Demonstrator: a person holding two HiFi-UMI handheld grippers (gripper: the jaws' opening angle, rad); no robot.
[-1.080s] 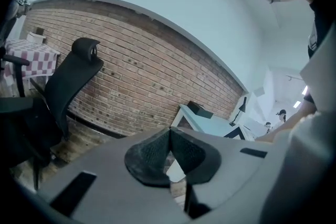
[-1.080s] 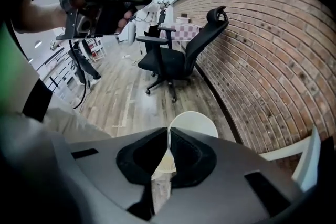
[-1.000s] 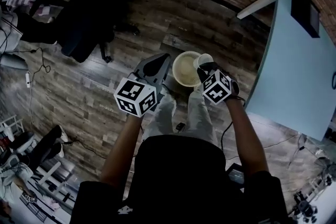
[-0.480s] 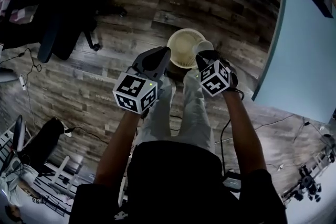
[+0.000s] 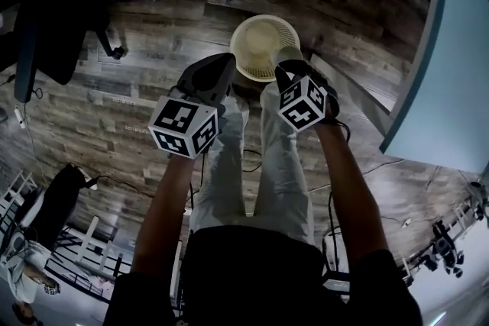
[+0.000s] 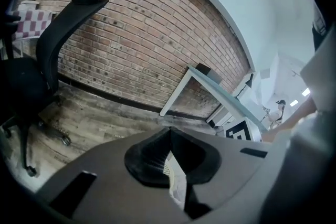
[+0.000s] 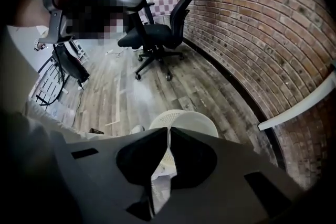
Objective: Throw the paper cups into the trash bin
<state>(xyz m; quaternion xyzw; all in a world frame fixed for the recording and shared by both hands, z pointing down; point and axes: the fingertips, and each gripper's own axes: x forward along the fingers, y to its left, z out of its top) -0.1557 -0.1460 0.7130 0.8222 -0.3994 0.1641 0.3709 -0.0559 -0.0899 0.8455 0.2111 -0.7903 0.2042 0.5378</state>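
- The paper cup (image 5: 289,55) is pinched by its wall in the right gripper (image 5: 284,71). In the head view it sits right at the right side of the trash bin's rim and overlaps that rim.
- In the right gripper view the cup (image 7: 197,122) shows as a smooth white curve just past the jaw tips, with the bin's mesh beside and below it.
- The right gripper (image 7: 168,131) has its jaws drawn in to a thin slit, closed on the cup's thin wall.
- The trash bin (image 5: 260,30) is a round, cream mesh basket, upright with its mouth open. It stands on the plank floor (image 5: 153,27), just ahead of the person's legs (image 5: 252,164).
- How high the cup is above the bin's rim cannot be told.
- The left gripper (image 5: 227,59) hangs at the bin's left side, with its tips close to the rim. In the left gripper view its jaws (image 6: 170,131) meet at the tips with nothing held, and only a sliver of mesh and pale cloth shows through the gap lower down.
- Each gripper carries its marker cube nearer the person, the left one (image 5: 183,126) and the right one (image 5: 304,103).
- A light blue table (image 5: 451,72) runs along the right of the floor, apart from the bin.
- A black office chair (image 5: 53,19) stands at the far left of the floor, well apart from the bin.
- A brick wall (image 7: 262,34) bounds the floor beyond the bin, and the bin stands clear of its foot.
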